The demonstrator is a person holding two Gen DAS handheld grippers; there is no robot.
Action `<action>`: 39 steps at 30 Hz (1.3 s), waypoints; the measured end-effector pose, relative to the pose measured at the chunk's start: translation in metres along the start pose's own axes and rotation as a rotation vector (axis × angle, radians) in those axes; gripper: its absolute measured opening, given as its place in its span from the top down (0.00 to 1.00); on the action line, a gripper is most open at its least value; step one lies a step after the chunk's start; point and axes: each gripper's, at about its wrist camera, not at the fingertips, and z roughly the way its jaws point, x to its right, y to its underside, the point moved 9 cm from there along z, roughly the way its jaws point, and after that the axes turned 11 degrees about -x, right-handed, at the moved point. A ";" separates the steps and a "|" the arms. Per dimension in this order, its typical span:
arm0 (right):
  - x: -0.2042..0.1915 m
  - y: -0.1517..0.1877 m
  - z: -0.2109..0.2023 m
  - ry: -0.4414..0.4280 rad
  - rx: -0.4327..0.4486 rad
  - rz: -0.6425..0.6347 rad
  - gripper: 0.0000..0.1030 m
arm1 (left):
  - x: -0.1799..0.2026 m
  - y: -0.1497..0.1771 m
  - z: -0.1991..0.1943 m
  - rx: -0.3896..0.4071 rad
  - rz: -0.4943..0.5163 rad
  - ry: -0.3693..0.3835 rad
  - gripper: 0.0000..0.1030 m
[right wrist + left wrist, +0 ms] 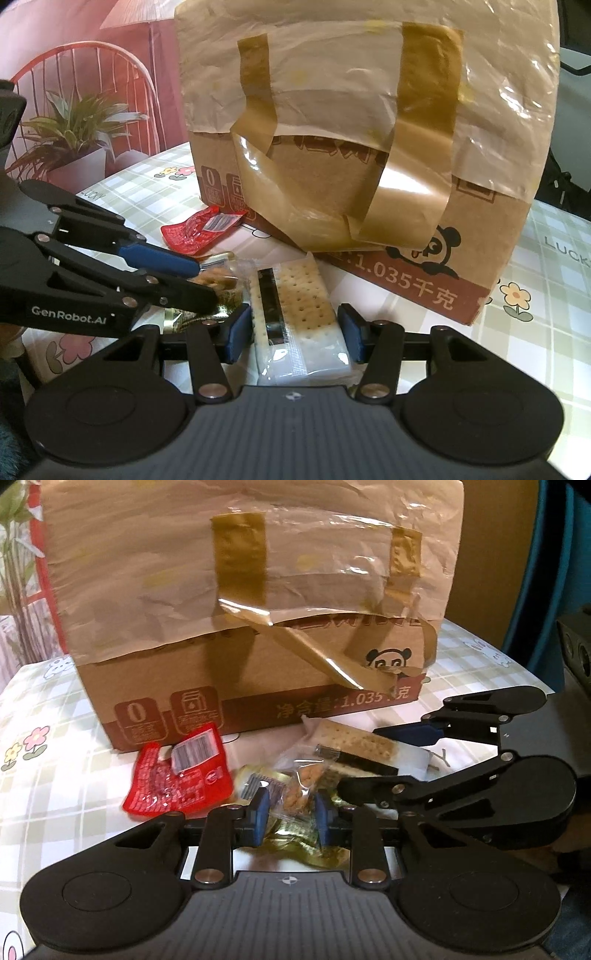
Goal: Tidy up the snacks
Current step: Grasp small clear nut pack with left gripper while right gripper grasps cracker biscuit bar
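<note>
Several snack packets lie on the checked tablecloth in front of a taped cardboard box (258,657). My left gripper (290,818) is open, its blue pads on either side of a clear packet of brown nuts (301,794), over a gold-green packet (306,843). A red packet (181,775) lies to its left. My right gripper (293,328) is open around a clear-wrapped cracker pack (295,314), with a gap at the right pad. The cracker pack also shows in the left wrist view (354,746), and the nut packet in the right wrist view (218,278).
The box (369,147) has its flap raised and loose brown tape strips hanging down. A potted plant (74,136) and a red chair stand behind the table at the left. The red packet (199,229) lies against the box's base.
</note>
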 end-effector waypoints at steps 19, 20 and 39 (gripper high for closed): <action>0.001 0.000 -0.001 -0.001 -0.001 -0.001 0.47 | -0.008 -0.009 -0.012 0.030 -0.073 0.071 0.60; 0.000 0.000 -0.001 -0.001 -0.001 0.000 0.47 | -0.006 -0.010 -0.011 0.028 -0.069 0.070 0.60; 0.000 0.000 -0.001 -0.005 -0.001 0.003 0.47 | -0.017 0.000 -0.007 0.031 -0.149 0.040 0.82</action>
